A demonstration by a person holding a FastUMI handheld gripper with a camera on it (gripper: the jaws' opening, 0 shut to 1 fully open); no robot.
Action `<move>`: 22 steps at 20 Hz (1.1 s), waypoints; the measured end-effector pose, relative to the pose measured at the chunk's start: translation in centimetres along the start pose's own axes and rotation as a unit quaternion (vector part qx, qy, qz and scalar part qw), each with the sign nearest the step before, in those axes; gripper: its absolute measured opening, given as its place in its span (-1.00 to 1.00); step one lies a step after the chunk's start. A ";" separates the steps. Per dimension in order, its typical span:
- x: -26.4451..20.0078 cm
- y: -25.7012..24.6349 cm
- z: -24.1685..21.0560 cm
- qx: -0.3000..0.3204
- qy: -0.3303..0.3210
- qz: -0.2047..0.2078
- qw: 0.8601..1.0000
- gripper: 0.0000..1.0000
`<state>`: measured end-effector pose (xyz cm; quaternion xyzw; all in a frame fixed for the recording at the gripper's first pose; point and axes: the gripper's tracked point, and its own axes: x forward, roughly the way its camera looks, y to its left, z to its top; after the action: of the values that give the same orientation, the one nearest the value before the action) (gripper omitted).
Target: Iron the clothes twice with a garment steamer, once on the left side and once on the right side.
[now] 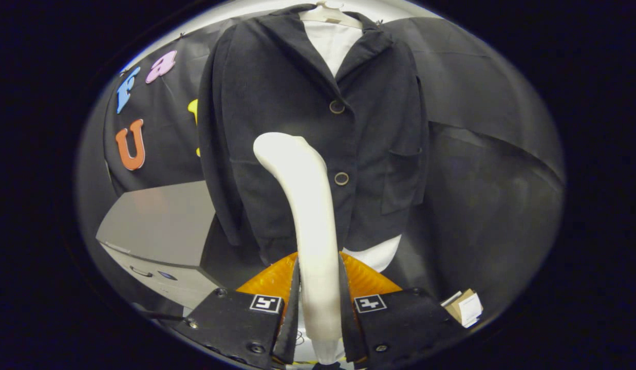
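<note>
Closest to the camera, the tool (319, 303) pinches the pale handle of a garment steamer (307, 205) — both fingers (290, 308) press against its sides, one on each flank. Each finger block carries a small square marker on top. From between the fingers the steamer rises as a smooth, cream-coloured stem, curving over at its top so that the rounded head leans to the left and sits in front of the clothing. Behind the handle, just beyond the fingers, a ribbed orange part (269, 280) fans out to either side.

Straight ahead hangs a dark jacket (297, 92) on a pale hanger (331, 14), with a white shirt (332, 43) showing at the open collar and again below the hem. Two round buttons (337, 107) run down the jacket's front, and a patch pocket (403, 180) sits on the side to the right of them. The steamer's head lies over the front panel left of the buttons, between the upper and lower one; whether it touches the cloth cannot be told.

Lower left of the jacket stands a grey cabinet-like unit (159, 226) with a flat top. Lower right, beside the fingers, lies a small cardboard box (464, 307) — what it holds cannot be seen.
</note>
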<state>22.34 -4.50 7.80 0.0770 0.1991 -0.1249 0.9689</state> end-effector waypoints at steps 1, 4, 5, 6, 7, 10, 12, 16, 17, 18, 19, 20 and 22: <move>0.2 -0.1 -0.4 -0.001 0.005 -0.001 1.000 -0.23; 1.0 -0.2 -2.3 -0.001 0.023 -0.003 1.000 -0.23; 1.2 -0.2 -2.8 0.000 0.029 -0.004 1.000 -0.23; 1.4 -0.3 -3.2 0.002 0.035 -0.005 0.999 -0.23; 1.7 -0.4 -3.8 0.003 0.041 -0.006 0.999 -0.23; 2.5 -0.3 -5.4 0.002 0.058 -0.009 0.998 -0.23; 2.9 -0.5 -6.6 0.000 0.068 -0.013 0.998 -0.23; 3.6 -0.7 -8.4 -0.001 0.084 -0.015 0.996 -0.23; 3.7 -0.7 -8.8 -0.001 0.088 -0.015 0.996 -0.23; 3.8 -0.8 -9.2 0.000 0.092 -0.015 0.996 -0.23; 3.9 -0.8 -9.6 0.001 0.096 -0.015 0.995 -0.23; 3.9 -0.8 -9.9 0.001 0.098 -0.016 0.995 -0.23; 3.8 -0.8 -10.5 0.003 0.100 -0.016 0.995 -0.23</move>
<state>21.65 -3.99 -3.34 0.0893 0.2956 -0.1324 0.9419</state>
